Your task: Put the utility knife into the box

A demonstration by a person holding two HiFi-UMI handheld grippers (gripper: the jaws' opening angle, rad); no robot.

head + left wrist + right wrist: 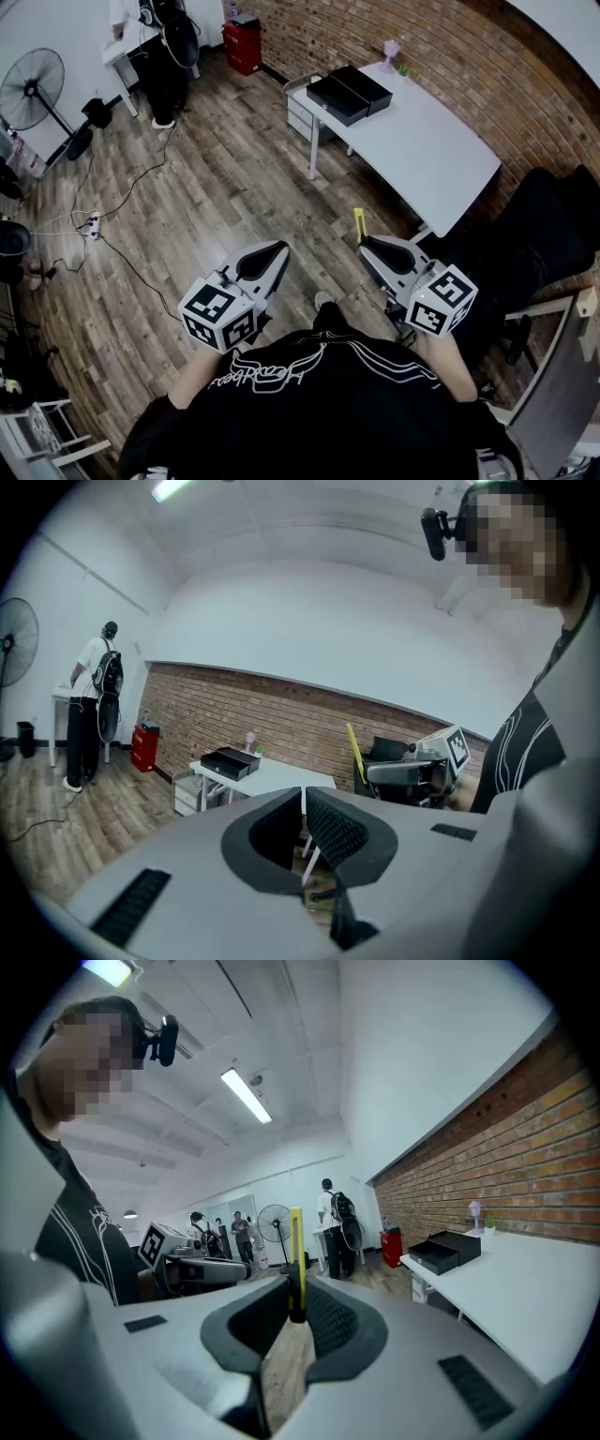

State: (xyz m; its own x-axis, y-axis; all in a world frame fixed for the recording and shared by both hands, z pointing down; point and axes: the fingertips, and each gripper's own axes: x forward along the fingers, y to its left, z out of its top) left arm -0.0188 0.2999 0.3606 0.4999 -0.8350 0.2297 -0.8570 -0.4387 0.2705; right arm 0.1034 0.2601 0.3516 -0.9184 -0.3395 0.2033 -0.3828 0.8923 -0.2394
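The right tongs [298,1290] were clamped on the upright yellow utility knife [295,1241], and the left tongs [303,795] were closed together.

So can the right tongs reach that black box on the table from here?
Probably not from here: the right tongs, gripping the utility knife, are far short of the black box on the white table. Only open floor lies between.

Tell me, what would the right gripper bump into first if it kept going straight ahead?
Probably nothing close: the right gripper, shut on the yellow utility knife, aims past the white table at open wooden floor; depth is unclear.
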